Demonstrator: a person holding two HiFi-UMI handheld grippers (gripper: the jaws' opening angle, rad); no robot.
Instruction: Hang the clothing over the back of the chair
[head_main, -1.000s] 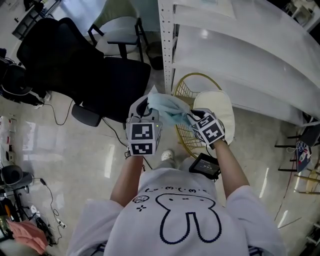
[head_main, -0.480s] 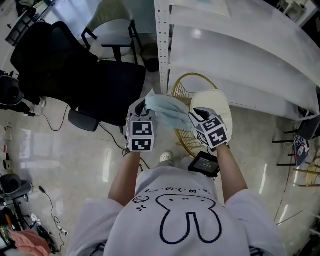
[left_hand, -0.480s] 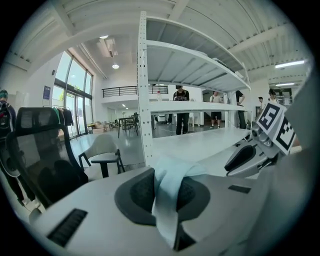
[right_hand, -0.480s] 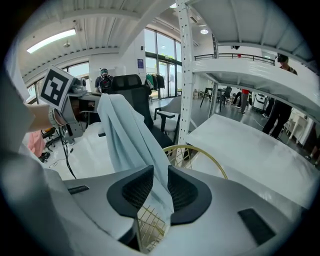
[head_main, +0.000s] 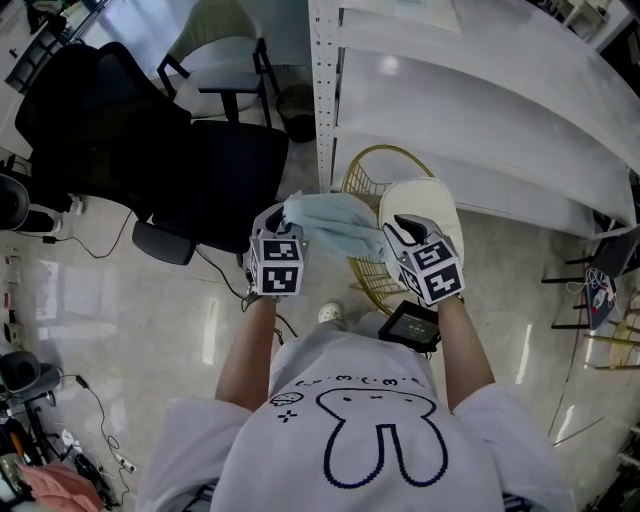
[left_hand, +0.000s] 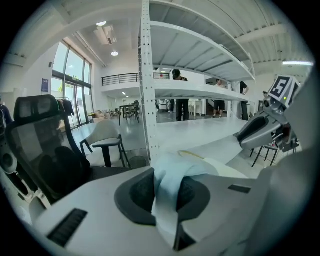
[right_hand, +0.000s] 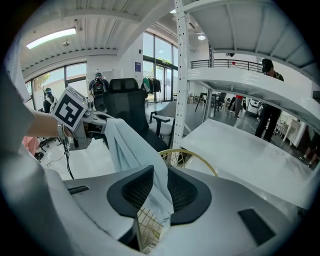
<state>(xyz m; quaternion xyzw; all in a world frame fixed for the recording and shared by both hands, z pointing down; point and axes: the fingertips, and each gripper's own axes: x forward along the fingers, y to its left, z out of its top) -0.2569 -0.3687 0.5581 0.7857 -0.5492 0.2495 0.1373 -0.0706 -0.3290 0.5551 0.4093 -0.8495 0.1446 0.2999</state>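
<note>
A pale blue piece of clothing (head_main: 330, 222) is stretched between my two grippers above a gold wire chair (head_main: 372, 180) with a cream seat cushion (head_main: 432, 205). My left gripper (head_main: 285, 215) is shut on the cloth's left end, which shows pinched between its dark pads (left_hand: 167, 192). My right gripper (head_main: 390, 232) is shut on the other end; in the right gripper view the cloth (right_hand: 137, 155) runs up from the jaws toward the left gripper (right_hand: 75, 112). The chair's gold back rim (right_hand: 192, 156) curves just beyond the right jaws.
A white metal shelving unit (head_main: 480, 90) stands behind the wire chair, its upright post (head_main: 322, 90) close to the left gripper. A black office chair (head_main: 150, 140) is on the left, a white chair (head_main: 215, 50) behind it. Cables lie on the glossy floor.
My left gripper has dropped lower with its end of the cloth, so the garment now hangs flatter between the grippers. The right gripper rose slightly.
</note>
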